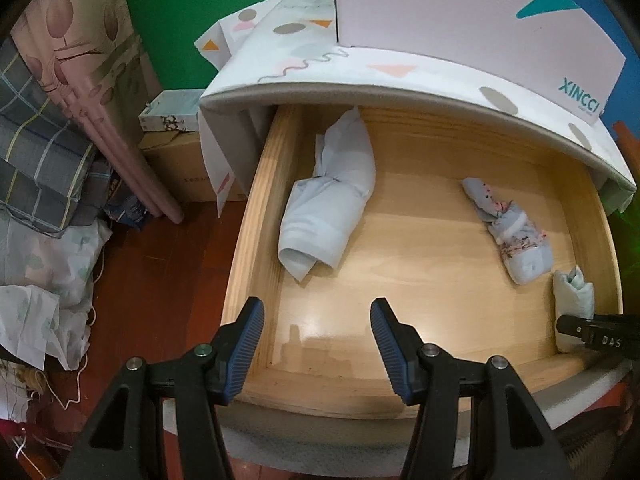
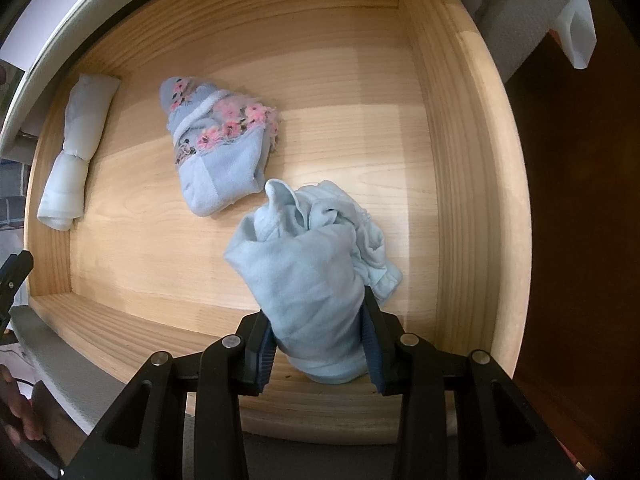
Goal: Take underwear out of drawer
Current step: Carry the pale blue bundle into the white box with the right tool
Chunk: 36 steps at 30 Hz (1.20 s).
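Right wrist view: pale-blue underwear (image 2: 316, 280) between right hand-held gripper (image 2: 320, 344) pads.

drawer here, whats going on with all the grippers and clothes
A person is emptying a wooden drawer with a hand-held gripper in each hand. The right hand-held gripper is shut on a pale blue underwear bundle near the front right corner. The left hand-held gripper is open and empty above the front left. A floral piece and a rolled pale piece lie on the drawer bottom.
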Tool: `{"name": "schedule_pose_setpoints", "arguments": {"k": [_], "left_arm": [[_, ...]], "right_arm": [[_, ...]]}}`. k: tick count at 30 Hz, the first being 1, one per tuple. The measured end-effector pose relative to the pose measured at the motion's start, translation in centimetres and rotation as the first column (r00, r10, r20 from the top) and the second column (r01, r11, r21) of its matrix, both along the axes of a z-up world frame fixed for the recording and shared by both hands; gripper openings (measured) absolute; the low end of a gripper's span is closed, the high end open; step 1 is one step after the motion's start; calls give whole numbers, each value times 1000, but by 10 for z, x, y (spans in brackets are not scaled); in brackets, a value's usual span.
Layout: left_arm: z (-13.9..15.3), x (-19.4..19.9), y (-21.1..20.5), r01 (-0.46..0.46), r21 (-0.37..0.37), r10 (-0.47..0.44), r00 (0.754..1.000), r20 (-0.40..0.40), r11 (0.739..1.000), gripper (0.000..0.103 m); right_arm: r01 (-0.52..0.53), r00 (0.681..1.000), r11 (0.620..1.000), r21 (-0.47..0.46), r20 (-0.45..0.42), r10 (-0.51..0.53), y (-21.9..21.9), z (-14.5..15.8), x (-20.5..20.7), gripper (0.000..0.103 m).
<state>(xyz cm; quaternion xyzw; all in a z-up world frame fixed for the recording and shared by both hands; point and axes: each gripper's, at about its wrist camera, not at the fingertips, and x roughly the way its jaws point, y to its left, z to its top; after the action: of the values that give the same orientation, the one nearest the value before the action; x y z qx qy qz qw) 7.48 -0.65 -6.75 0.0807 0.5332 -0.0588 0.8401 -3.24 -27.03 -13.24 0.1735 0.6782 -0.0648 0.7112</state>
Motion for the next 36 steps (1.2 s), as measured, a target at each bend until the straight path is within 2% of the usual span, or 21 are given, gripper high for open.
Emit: {"name": "schedule_pose_setpoints", "arguments": {"k": [9,16,21,29,36], "left_arm": [[-1,1,3,-17,-18,17,1000,-2,1000,57],[3,1,12,-43,-76,44,999,16,996,57],[4,2,19,-64,-112,66,998,14,992,57],[6,2,26,-88,-147,91,996,18,985,57],[8,1,26,-91,-153,96,995,23,984,57]], "right_arm": [[16,999,1000,9,49,-16,-1,11,-7,34],[15,988,1000,-1,151,-15,-3,38,-18,33],[0,984,1000,-6,176,1,-6,54,-18,33],[1,970,1000,-16,242,3,-19,103,-10,33],[0,943,998,-61,333,21,-36,170,11,33]]}}
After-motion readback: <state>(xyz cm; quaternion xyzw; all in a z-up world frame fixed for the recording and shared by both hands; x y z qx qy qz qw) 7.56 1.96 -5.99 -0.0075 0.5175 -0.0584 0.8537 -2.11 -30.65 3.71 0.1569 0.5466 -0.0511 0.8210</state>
